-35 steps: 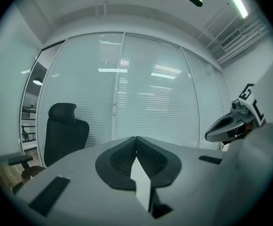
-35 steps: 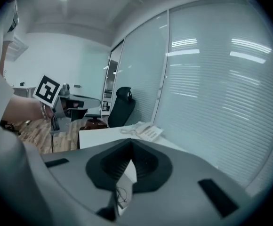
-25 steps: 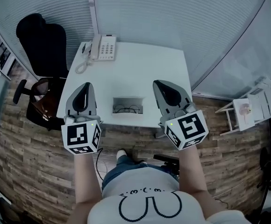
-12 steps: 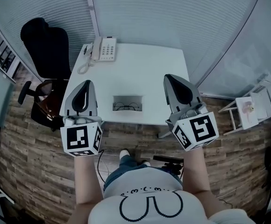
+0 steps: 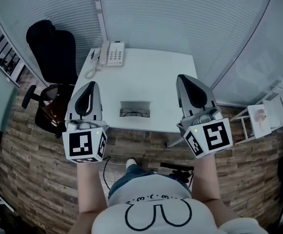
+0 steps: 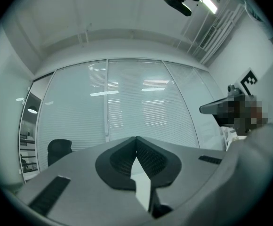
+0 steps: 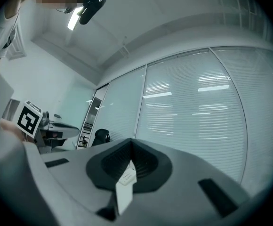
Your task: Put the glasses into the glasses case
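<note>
**Tongs draw back, glasses lie in the case**

At the white table (image 5: 156, 77), the person stands back from the near edge with both tools held up in front of the body. Compared with a second ago, the right gripper (image 5: 184, 82) has swung outward to the person's right and now hangs over the table's right front corner. The left gripper (image 5: 90, 87) has hardly moved and sits off the table's left front edge. That widening looks like a withdrawal rather than an approach, which suggests the placing step is finished or paused.

Both gripper views look up at the blinds and ceiling, not down at the work. In each view the jaws meet at their tips with nothing held between them.

The grey glasses case (image 5: 135, 104) lies open near the middle of the table's front edge. It is between the two tools and well apart from both. The glasses (image 5: 134, 112) appear to rest inside it, lenses side by side, though the view is too small to show how the arms are folded. Neither tool touches the case or the glasses.
</note>
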A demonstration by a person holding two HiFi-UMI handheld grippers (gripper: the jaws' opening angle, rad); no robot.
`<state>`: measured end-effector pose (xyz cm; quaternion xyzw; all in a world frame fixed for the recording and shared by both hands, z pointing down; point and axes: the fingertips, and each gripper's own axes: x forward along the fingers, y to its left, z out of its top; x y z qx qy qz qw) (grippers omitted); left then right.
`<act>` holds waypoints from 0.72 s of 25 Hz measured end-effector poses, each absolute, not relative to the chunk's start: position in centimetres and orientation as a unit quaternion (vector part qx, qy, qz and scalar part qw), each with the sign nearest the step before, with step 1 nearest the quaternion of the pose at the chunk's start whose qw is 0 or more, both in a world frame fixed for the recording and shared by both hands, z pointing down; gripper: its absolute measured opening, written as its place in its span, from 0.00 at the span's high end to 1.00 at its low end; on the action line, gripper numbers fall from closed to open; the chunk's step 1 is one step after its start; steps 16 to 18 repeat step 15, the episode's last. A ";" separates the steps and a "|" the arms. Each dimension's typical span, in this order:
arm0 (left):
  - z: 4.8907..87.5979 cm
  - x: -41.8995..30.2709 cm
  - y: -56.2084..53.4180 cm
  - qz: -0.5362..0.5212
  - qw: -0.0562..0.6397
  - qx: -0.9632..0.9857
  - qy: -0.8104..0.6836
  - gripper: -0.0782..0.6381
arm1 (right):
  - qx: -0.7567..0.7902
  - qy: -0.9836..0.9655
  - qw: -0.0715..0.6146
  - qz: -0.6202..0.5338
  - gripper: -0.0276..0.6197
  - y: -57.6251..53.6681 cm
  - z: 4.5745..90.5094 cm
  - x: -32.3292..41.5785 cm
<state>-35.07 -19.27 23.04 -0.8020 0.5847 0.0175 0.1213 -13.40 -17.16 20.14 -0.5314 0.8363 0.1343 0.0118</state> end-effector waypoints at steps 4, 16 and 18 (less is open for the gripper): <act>22.6 -35.2 -19.1 0.019 0.130 -0.802 0.583 0.87 | -0.539 0.828 0.018 0.153 0.95 -16.8 19.4 -13.3; 22.4 -35.7 -19.0 0.019 0.142 -0.799 0.584 0.87 | -0.546 0.818 0.016 0.177 0.94 -16.2 19.3 -13.7; 22.4 -35.7 -19.0 0.019 0.142 -0.799 0.584 0.87 | -0.546 0.818 0.016 0.177 0.94 -16.2 19.3 -13.7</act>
